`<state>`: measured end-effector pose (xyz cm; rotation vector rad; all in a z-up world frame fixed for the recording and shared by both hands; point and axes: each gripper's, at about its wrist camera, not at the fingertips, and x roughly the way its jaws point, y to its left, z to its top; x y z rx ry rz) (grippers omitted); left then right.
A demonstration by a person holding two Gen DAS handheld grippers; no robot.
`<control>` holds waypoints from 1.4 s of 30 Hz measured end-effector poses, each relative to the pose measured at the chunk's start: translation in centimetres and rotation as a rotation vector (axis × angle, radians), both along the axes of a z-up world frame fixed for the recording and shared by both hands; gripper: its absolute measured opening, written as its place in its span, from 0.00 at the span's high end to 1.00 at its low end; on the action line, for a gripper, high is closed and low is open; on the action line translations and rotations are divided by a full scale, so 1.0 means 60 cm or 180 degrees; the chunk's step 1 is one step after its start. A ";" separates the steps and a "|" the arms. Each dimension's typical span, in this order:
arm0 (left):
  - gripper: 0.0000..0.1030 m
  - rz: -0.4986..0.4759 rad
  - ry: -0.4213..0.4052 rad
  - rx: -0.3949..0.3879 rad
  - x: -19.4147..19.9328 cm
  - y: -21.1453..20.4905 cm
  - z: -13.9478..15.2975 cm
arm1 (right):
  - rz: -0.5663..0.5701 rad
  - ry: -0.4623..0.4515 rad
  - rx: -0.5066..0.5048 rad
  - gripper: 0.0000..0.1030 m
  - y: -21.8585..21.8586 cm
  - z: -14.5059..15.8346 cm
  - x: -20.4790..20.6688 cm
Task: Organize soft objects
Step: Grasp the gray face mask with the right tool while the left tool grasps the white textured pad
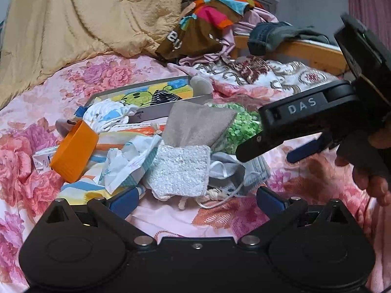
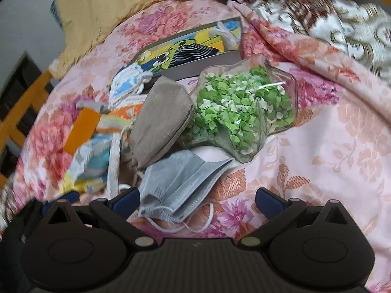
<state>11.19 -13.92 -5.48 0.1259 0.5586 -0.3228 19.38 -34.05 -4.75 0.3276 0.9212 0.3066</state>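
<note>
On the bedspread (image 2: pixel 330 134): one face mask (image 2: pixel 180 185), one grey pouch (image 2: pixel 158 122).

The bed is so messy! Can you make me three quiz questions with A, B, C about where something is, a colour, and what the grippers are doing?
1. Where does the grey pouch lie?
A. left of the clear container of green bits
B. inside the picture box
C. on the floor

2. What colour is the cup?
A. purple
B. orange
C. black

3. How is the right gripper over the face mask?
A. shut on the mask
B. open, holding nothing
C. shut on the pouch

Answers: 1 A, the pouch touches the container's left side in the right wrist view. 2 B, the tipped cup is plainly orange. 3 B, its fingers stand wide apart with the mask lying loose between them; the left gripper is open too.
</note>
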 end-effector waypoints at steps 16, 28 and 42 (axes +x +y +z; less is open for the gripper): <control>0.21 0.0332 0.0071 -0.0515 0.023 0.009 -0.003 | -0.0214 0.0248 0.0591 0.01 -0.001 -0.051 0.054; 0.40 0.0537 0.0105 -0.0415 0.038 -0.005 0.003 | -0.0217 0.0247 0.0349 0.19 0.011 -0.056 0.056; 0.53 0.0789 0.0233 -0.0288 0.065 -0.015 0.003 | -0.0109 0.0278 0.0371 0.32 0.010 -0.055 0.053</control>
